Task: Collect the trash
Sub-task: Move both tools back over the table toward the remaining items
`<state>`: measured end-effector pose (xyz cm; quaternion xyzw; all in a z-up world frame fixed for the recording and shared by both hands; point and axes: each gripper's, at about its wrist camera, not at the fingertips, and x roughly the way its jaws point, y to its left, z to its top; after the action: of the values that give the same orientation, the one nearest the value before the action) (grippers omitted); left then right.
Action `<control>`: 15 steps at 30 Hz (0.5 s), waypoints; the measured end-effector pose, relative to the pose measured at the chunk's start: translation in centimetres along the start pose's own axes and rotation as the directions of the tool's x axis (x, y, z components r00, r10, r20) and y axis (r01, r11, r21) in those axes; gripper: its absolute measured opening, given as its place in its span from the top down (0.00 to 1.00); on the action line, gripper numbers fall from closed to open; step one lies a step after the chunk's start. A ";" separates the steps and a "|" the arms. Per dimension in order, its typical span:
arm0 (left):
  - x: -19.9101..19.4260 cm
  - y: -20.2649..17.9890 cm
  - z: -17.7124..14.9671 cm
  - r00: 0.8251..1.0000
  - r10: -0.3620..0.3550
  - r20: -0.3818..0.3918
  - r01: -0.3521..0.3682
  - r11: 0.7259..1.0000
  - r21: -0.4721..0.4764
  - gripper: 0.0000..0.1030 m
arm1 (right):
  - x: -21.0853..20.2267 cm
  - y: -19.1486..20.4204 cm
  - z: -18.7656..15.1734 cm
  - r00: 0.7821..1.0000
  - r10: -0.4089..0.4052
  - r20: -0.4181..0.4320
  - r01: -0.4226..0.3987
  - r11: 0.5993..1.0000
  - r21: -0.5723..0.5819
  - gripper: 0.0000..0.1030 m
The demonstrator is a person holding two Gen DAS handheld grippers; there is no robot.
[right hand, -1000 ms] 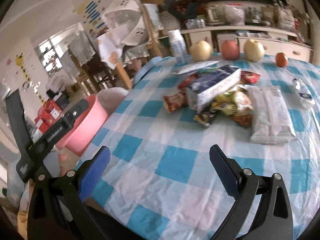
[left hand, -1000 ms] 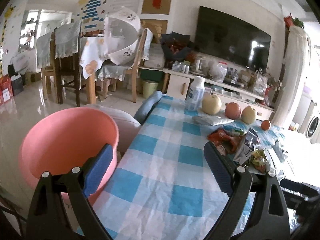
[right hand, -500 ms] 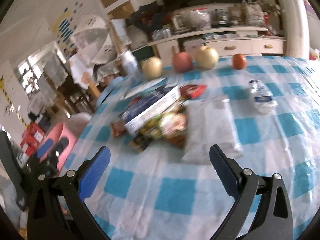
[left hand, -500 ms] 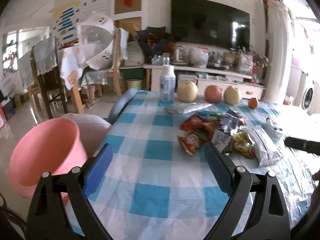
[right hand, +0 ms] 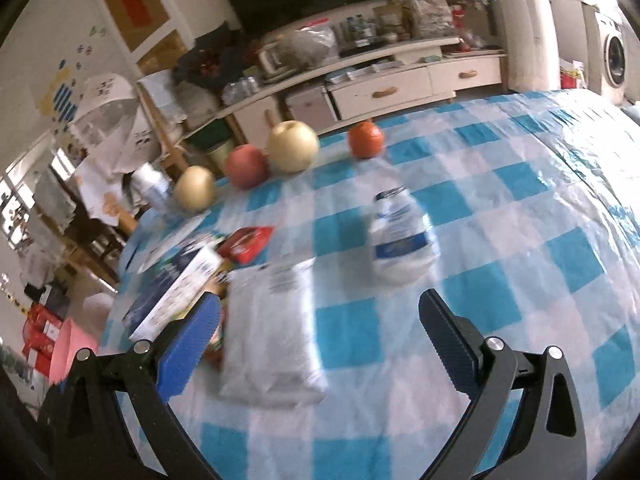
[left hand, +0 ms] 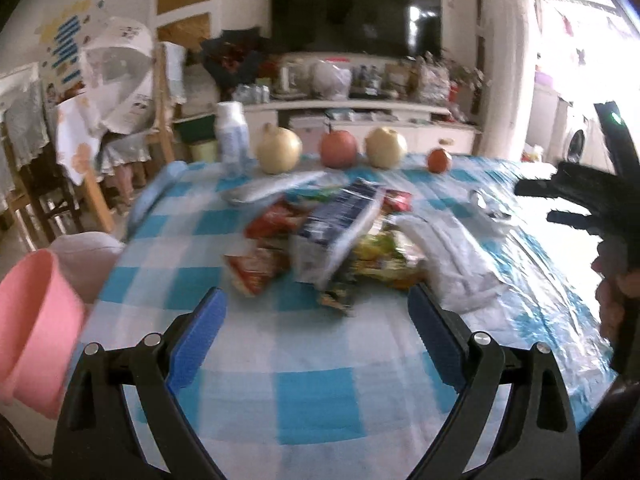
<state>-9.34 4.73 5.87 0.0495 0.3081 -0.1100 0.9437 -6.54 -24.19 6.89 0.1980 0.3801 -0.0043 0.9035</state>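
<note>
A heap of snack wrappers point(left hand: 320, 244) lies on the blue-and-white checked tablecloth point(left hand: 312, 408), with a blue-and-white carton point(left hand: 340, 220) on top and a white plastic bag point(left hand: 452, 248) to its right. My left gripper point(left hand: 316, 332) is open and empty, just short of the heap. My right gripper point(right hand: 316, 340) is open and empty above the white bag point(right hand: 272, 332). A crushed clear bottle point(right hand: 400, 240) lies ahead of it. The carton point(right hand: 176, 292) is at its left.
A pink bucket point(left hand: 32, 328) stands off the table's left edge. A white bottle point(left hand: 232, 136), two pears, an apple point(left hand: 338, 148) and an orange point(right hand: 365, 139) line the table's far edge. A TV cabinet stands behind.
Both grippers have swung right across the table. The left now faces the trash heap instead of the bucket. The right has moved from the table's near left to over the white bag and bottle.
</note>
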 end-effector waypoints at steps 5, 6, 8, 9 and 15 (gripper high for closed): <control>1.9 -3.6 0.6 0.998 -0.053 -0.036 0.054 0.998 0.027 0.10 | 2.3 -1.6 1.7 0.999 -0.053 -0.008 0.053 0.998 -0.038 0.05; 2.4 -4.0 0.7 0.996 -0.071 -0.045 0.072 0.997 0.009 0.10 | 3.0 -1.9 1.9 0.998 -0.063 -0.009 0.063 0.997 -0.047 0.05; 3.3 -4.5 0.9 0.995 -0.081 -0.058 0.080 0.997 -0.023 0.10 | 3.9 -2.3 2.2 0.997 -0.073 -0.010 0.072 0.996 -0.054 0.05; 3.9 -4.6 1.0 0.994 -0.082 -0.067 0.079 0.996 -0.045 0.10 | 4.4 -2.6 2.3 0.997 -0.077 -0.011 0.076 0.996 -0.055 0.05; 5.9 -4.3 1.3 0.992 -0.082 -0.091 0.067 0.987 -0.148 0.10 | 6.2 -2.6 2.9 0.996 -0.092 -0.020 0.090 0.991 -0.097 0.05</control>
<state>-4.99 -0.74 3.36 -0.0254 0.3624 -0.1200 0.9239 -0.54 -26.78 3.49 0.1370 0.3993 -0.0250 0.9062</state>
